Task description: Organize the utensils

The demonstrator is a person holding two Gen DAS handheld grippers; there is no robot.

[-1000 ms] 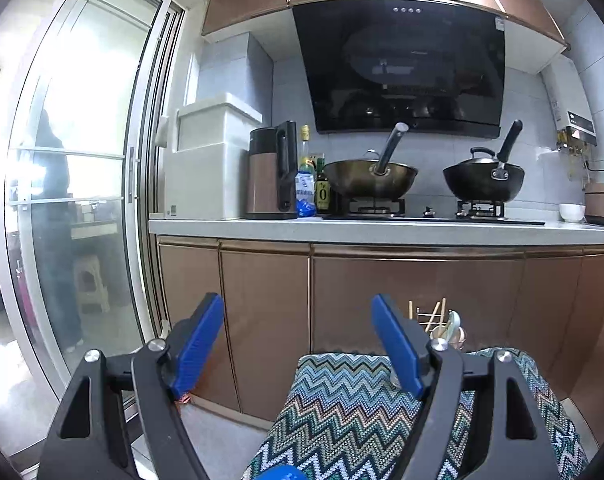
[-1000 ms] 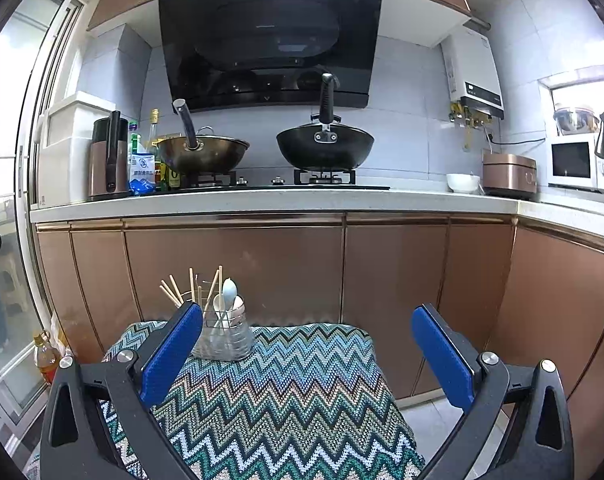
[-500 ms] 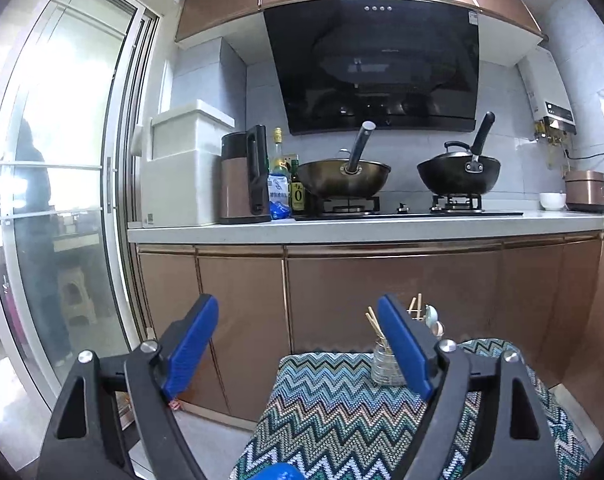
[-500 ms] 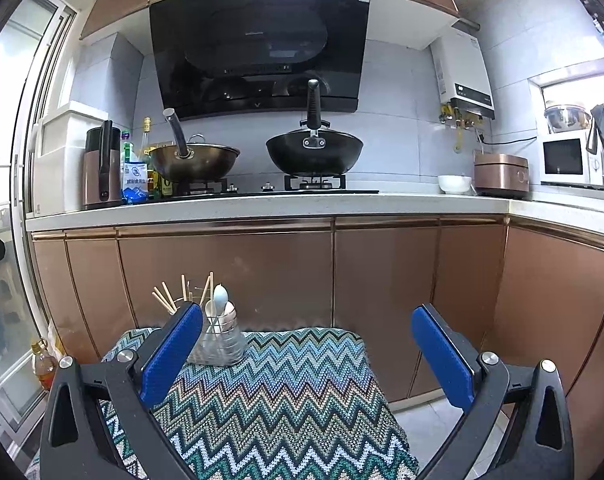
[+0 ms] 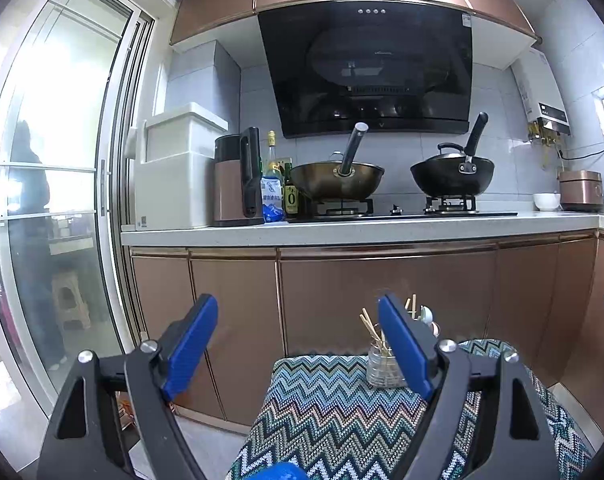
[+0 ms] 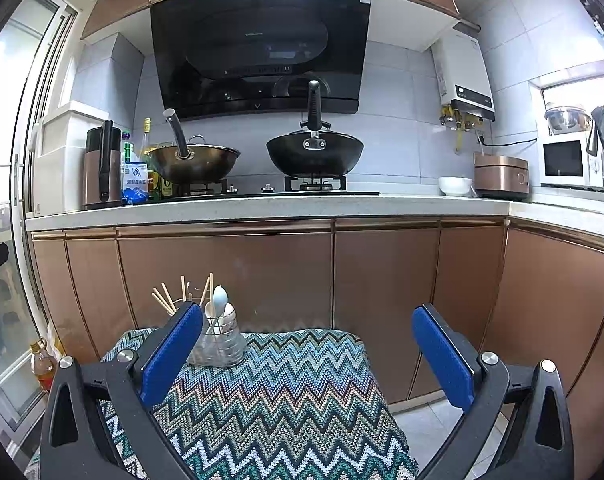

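Note:
A clear glass holder [image 6: 218,342] stands at the far left of a zigzag-patterned cloth [image 6: 278,392]. It holds several wooden chopsticks [image 6: 164,302] and pale spoons [image 6: 219,300]. It also shows in the left wrist view [image 5: 381,366], partly behind the right finger. My left gripper [image 5: 298,340] is open and empty, held above the cloth's near left edge. My right gripper [image 6: 307,354] is open and empty above the cloth, its left finger [image 6: 170,354] in front of the holder.
Brown cabinets [image 6: 262,272] and a white counter [image 6: 262,202] rise behind the cloth, with two woks [image 6: 313,154] on the stove. A glass sliding door [image 5: 50,200] is at left. An oil bottle [image 6: 42,368] stands on the floor at left.
Both views have tilted upward a little and the left gripper has swung right, bringing the holder more into its view. Both grippers stay open.

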